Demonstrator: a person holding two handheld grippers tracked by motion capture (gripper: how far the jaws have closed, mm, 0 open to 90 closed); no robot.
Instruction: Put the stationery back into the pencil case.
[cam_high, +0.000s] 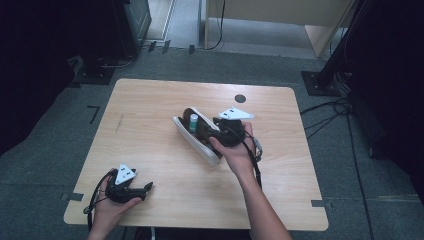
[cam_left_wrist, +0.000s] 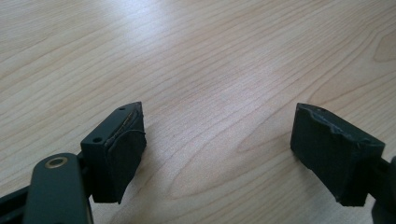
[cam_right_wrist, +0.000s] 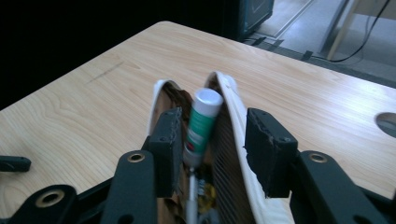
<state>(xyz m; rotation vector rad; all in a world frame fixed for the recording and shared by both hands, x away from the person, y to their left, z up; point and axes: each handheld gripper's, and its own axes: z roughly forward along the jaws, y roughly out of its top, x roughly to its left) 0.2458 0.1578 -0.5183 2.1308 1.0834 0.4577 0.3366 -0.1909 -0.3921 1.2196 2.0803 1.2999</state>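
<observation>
Right gripper view: my right gripper (cam_right_wrist: 212, 154) straddles the pencil case (cam_right_wrist: 233, 116) mid-table, jaws parted, glue stick (cam_right_wrist: 203, 119) loose between. I should withdraw straight, avoiding the rim. Left gripper (cam_left_wrist: 217, 149) idles open.

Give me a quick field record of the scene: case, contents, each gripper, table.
case: white pencil case, open, mid-table
contents: green-and-white tube sticking out; other items unclear
right gripper: at the case mouth, one finger inside, the other outside the white wall; grip unclear
left gripper: open, nothing between fingers, near front-left corner
table: wooden
</observation>
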